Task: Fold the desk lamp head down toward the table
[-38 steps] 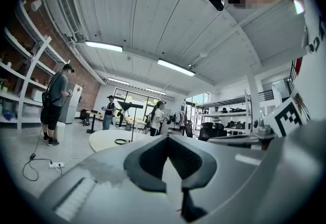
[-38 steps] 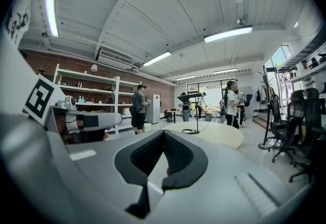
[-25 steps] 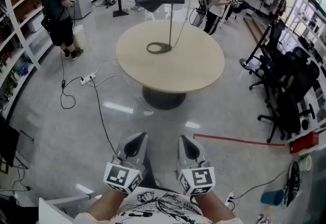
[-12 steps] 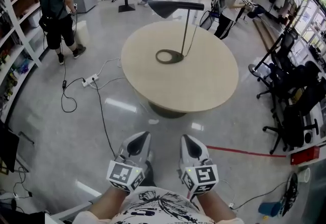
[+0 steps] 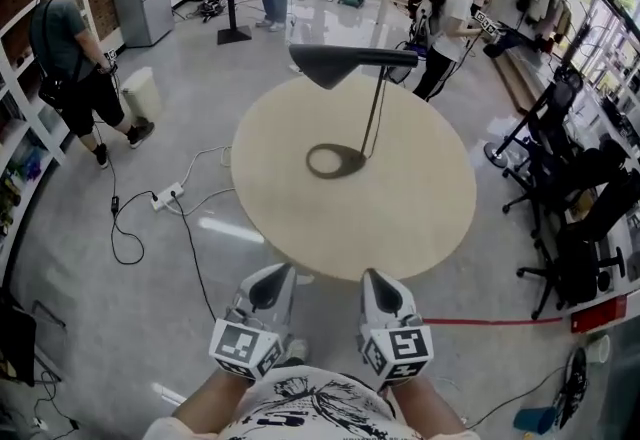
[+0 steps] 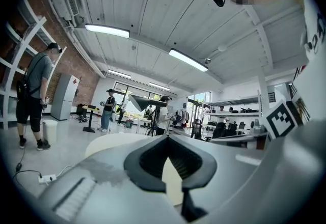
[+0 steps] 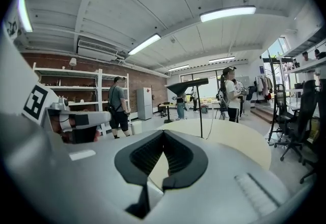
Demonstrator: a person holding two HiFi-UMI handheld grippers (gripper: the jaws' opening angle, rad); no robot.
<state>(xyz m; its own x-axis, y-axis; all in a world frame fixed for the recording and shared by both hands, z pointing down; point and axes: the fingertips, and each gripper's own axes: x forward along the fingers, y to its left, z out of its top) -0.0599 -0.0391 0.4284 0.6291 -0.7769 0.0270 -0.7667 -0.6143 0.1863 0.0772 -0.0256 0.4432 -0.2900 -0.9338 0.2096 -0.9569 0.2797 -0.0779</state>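
Note:
The desk lamp stands on the round beige table [image 5: 410, 218]: a black cone head [image 5: 328, 65] on a level arm, a thin upright pole [image 5: 376, 113] and a ring base [image 5: 335, 161]. The head is up, well above the tabletop. My left gripper [image 5: 270, 276] and right gripper [image 5: 373, 280] are held side by side close to my body, short of the table's near edge. Both are shut with nothing between the jaws. The left gripper view shows the lamp head [image 6: 144, 102] far beyond the left gripper [image 6: 166, 138]. Past the right gripper [image 7: 164, 133] are the lamp head [image 7: 185, 86] and the table [image 7: 239, 141].
Office chairs [image 5: 585, 218] crowd the right side. A power strip with cables [image 5: 165, 197] lies on the floor at the left, and a red tape line [image 5: 490, 321] runs at the right. People stand at the left [image 5: 70, 58] and beyond the table [image 5: 452, 18]. Shelves line the left wall.
The table and lamp have come nearer and lower in the head view as I step toward them. Both grippers stay shut in the same place. The person at the left has moved away.

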